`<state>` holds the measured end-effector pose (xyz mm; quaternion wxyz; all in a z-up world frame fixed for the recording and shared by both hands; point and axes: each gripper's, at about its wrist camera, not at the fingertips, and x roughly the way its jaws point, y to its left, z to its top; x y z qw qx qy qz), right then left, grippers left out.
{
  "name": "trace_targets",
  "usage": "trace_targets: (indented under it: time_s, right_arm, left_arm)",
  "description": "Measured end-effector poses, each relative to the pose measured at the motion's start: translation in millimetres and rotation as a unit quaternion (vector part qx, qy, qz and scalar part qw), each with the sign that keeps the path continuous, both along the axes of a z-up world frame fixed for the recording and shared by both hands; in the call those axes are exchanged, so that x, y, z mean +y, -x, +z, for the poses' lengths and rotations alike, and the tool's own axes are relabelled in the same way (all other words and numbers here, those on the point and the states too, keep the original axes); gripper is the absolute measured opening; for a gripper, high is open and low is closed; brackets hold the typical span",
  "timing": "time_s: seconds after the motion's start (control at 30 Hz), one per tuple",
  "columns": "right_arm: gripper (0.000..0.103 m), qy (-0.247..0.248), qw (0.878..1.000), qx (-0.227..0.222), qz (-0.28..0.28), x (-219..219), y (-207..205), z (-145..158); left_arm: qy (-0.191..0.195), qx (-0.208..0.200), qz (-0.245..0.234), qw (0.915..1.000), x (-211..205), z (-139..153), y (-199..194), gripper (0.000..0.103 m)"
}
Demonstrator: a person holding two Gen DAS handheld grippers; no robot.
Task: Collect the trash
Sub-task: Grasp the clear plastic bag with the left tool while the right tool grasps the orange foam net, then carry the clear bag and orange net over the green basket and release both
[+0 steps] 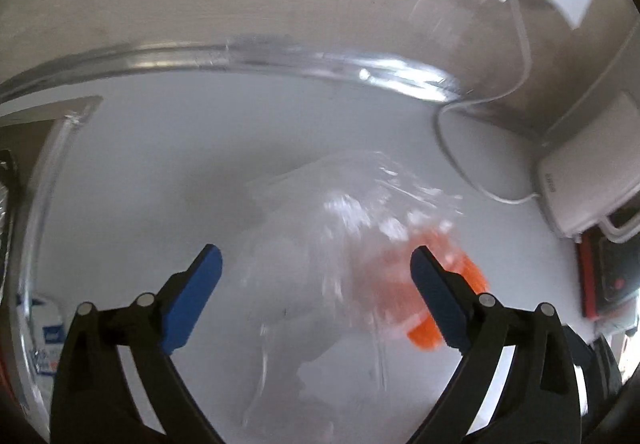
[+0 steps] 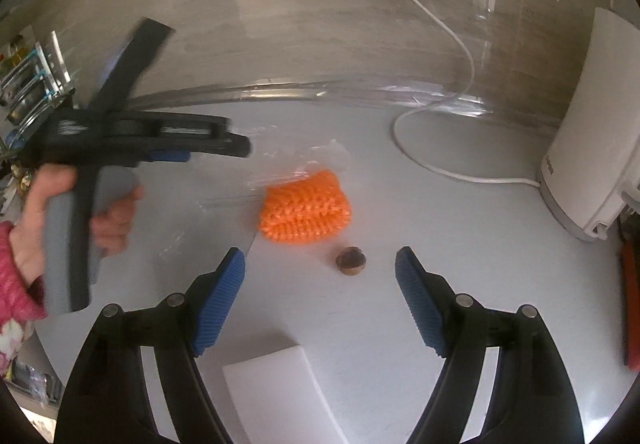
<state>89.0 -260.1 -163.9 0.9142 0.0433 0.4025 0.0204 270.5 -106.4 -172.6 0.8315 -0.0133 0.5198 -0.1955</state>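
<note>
Table: the white tabletop [image 2: 460,228] carries every item; its clear curved edge guard [image 2: 320,90] runs along the far side, from 10 to 2 o'clock in the right wrist view.
Appliance: a white unit [image 2: 588,148] stands at 3 o'clock, its cord [image 2: 436,164] looping across the table toward 1 o'clock.
Left gripper: you hold it [image 1: 316,272] over the wrapper with the jaws spread wide and nothing between the pads; the right wrist view shows its black body [image 2: 132,136] at 9 o'clock.
Right gripper: it [image 2: 320,272] hangs low with the jaws fully spread, gripping nothing.
Clear plastic wrapper: the crumpled film [image 1: 340,228] lies on the table between the left fingers, blurred, partly draped over the orange piece.
Orange knitted piece: it [image 2: 306,210] sits at centre, touching the wrapper on its 10 o'clock side.
White block: a flat white slab [image 2: 288,392] lies at 6 o'clock between the right fingers.
Small brown item: a round brown scrap [image 2: 351,261] rests just beside the orange piece at its 5 o'clock, apart from both pads.
Step in hand: judged as the approach to the first pick; nothing is collected yet.
Next move: lower the left pads astride a raised fold of film only, clear of the knit, then close; thin film probably slips, so take a bunched part.
</note>
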Motion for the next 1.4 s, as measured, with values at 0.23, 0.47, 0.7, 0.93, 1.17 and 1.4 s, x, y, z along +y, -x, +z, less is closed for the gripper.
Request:
trace_targets:
  time_s: [0.23,0.47,0.7,0.93,1.17,1.4]
  right_arm:
    - [0.078,-0.011,1.0,-0.001,0.005,-3.9,-24.1,-3.3]
    - [0.078,-0.046,0.999,0.025,0.015,-4.7,-79.2,-14.5]
    - [0.021,-0.036,0.995,0.092,0.024,9.7,-111.6,-39.0]
    - [0.014,-0.037,0.998,0.052,0.023,20.7,-82.9,1.3]
    - [0.014,-0.017,0.998,-0.012,0.065,66.9,6.0,71.3]
    - [0.014,-0.021,0.993,-0.008,0.115,129.1,100.0,73.9]
  left_arm:
    - [-0.005,0.021,-0.019,0.9996,-16.4,-13.8,-5.8,0.008]
    - [0.013,-0.039,-0.014,0.9991,4.0,35.3,9.6,0.007]
    - [0.022,-0.095,0.018,0.995,55.4,87.0,44.3,0.007]
    - [0.019,-0.135,0.042,0.9898,115.5,114.3,116.1,0.007]
    - [-0.007,-0.138,0.022,0.9901,174.2,113.9,209.2,0.007]
    - [-0.058,-0.102,0.0,0.9931,219.6,79.9,306.8,0.007]
